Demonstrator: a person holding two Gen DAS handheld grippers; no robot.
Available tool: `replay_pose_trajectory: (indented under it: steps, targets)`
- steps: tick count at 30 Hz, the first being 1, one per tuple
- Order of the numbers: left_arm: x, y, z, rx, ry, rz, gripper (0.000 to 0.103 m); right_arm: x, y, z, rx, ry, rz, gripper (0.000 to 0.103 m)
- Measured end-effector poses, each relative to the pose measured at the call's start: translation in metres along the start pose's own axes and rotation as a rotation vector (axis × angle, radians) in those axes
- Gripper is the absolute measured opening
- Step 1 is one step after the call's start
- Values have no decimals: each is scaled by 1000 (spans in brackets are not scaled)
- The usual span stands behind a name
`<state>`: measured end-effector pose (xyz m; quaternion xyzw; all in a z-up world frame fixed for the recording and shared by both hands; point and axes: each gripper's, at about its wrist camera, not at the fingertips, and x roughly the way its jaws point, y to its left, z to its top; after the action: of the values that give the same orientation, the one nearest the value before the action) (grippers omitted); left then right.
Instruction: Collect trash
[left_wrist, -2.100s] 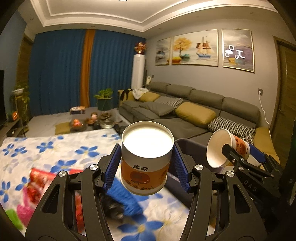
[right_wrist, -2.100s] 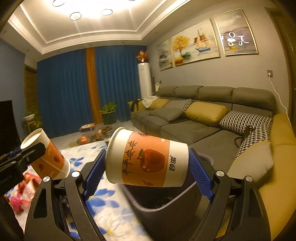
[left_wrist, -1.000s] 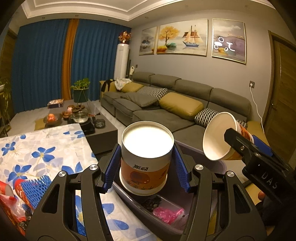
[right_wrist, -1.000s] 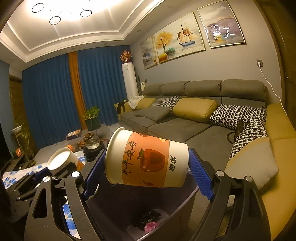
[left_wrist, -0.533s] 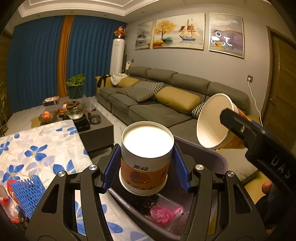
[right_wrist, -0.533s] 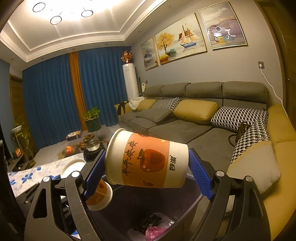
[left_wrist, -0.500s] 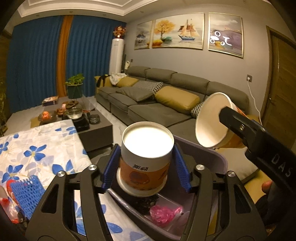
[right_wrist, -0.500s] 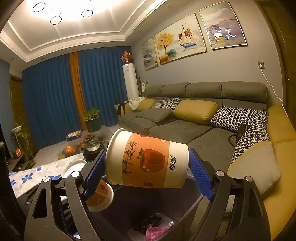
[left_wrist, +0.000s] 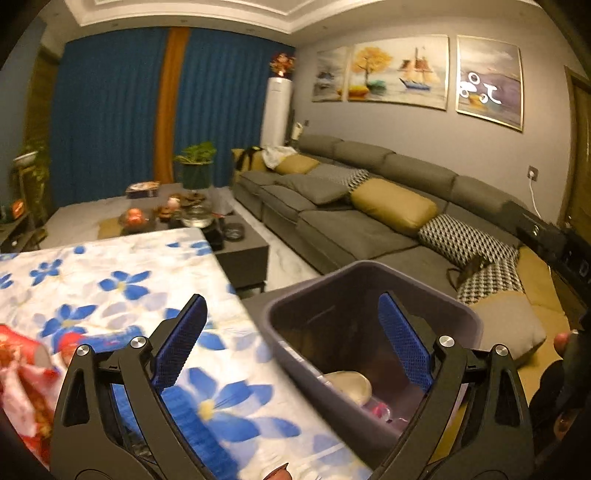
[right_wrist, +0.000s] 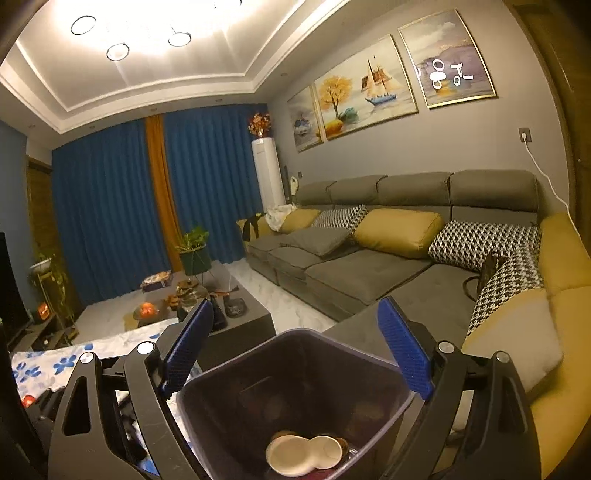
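A dark grey trash bin (right_wrist: 295, 380) stands by the table edge, below both grippers. Two paper cups (right_wrist: 303, 458) lie at its bottom; in the left wrist view one cup (left_wrist: 349, 386) shows inside the bin (left_wrist: 373, 295) beside pink trash (left_wrist: 380, 411). My right gripper (right_wrist: 295, 354) is open and empty right above the bin. My left gripper (left_wrist: 291, 347) is open and empty over the bin's left rim and the table edge. Red wrapper trash (left_wrist: 22, 384) and a blue mesh piece (left_wrist: 184, 410) lie on the flowered tablecloth (left_wrist: 110, 280).
A grey sofa (left_wrist: 351, 221) with yellow and patterned cushions runs along the right wall. A dark coffee table (left_wrist: 207, 229) with a teapot and fruit stands beyond the flowered table. A plant (left_wrist: 195, 162) and blue curtains are at the back.
Both grippers have opened and let go of their paper cups, which now lie in the bin. The left gripper has swung left, showing more of the table.
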<state>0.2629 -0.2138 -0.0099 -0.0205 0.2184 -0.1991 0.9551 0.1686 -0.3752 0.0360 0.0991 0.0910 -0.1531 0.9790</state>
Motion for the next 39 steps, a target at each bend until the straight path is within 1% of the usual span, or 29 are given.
replay_pose_trajectory:
  steps: [2, 5, 8, 13, 17, 20, 24, 27, 30, 32, 33, 34, 36, 39]
  targets:
    - [-16, 7, 0, -13, -18, 26, 92, -14, 4, -2, -11, -12, 4, 88]
    - [-40, 19, -6, -35, -34, 50, 93, -32, 10, -10, -17, -8, 23, 89]
    - [-67, 31, -17, -38, -47, 104, 93, -47, 20, -20, -38, 7, 45, 89]
    - [-103, 55, -29, -57, -59, 169, 93, -70, 40, -37, -65, 39, 90, 89]
    - [-131, 81, -36, -96, -62, 220, 93, -85, 60, -46, -84, 58, 135, 89]
    - [-152, 100, -46, -101, -64, 275, 93, -94, 77, -54, -99, 68, 170, 88]
    - [-181, 129, -63, -102, -71, 365, 93, -106, 104, -66, -121, 80, 229, 88]
    - [-203, 152, -75, -128, -76, 417, 93, -110, 122, -75, -123, 101, 273, 88]
    - [-220, 172, -85, -158, -85, 452, 93, -111, 141, -87, -145, 124, 296, 88]
    - [-225, 178, -89, -161, -83, 472, 93, -111, 151, -94, -157, 141, 307, 88]
    - [-228, 183, -91, -165, -81, 484, 93, -110, 156, -97, -164, 149, 311, 87]
    - [-230, 187, -92, -171, -80, 489, 93, -108, 163, -101, -177, 161, 316, 83]
    - [-235, 197, -95, -187, -83, 488, 93, -105, 172, -108, -192, 182, 319, 79]
    - [-239, 203, -98, -196, -91, 481, 93, -99, 183, -118, -212, 210, 326, 76]
